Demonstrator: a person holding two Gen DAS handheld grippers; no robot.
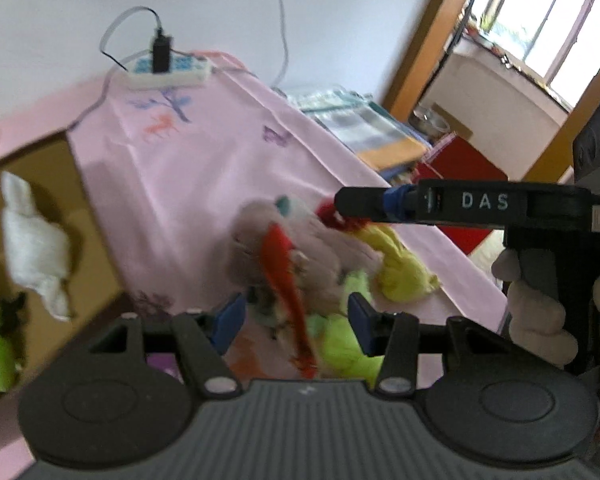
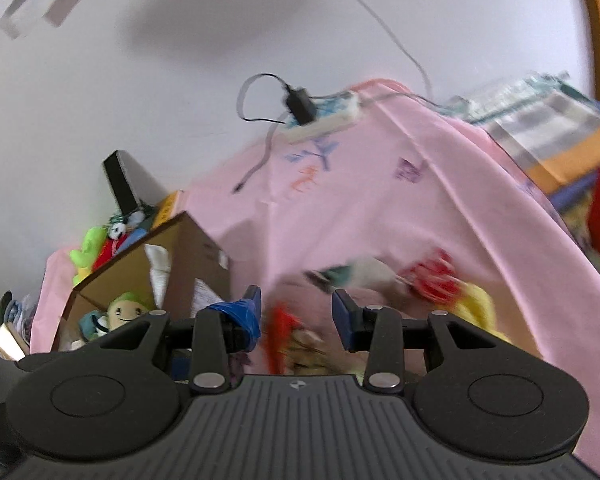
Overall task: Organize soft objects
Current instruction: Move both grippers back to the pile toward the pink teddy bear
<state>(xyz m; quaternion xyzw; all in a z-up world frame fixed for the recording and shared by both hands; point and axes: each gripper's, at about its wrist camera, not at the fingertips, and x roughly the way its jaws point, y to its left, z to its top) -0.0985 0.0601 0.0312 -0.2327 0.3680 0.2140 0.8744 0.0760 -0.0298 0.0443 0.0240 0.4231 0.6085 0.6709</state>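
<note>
Roughly: grippers 2 | cardboard box point(image 1: 32, 152) 1 | power strip point(image 1: 168, 70) 1

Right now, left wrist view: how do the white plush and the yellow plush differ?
The white plush lies inside the cardboard box; the yellow plush lies out on the pink cloth. The white plush sits clear of both tongs; the yellow plush is in the pile just under the right tongs. Colour differs: white against yellow. Both are soft toys, blurred here.

Blurred plush toys point(image 1: 300, 264) heaped on pink cloth point(image 1: 172, 168), more soft toys in cardboard box point(image 2: 188, 240)
</note>
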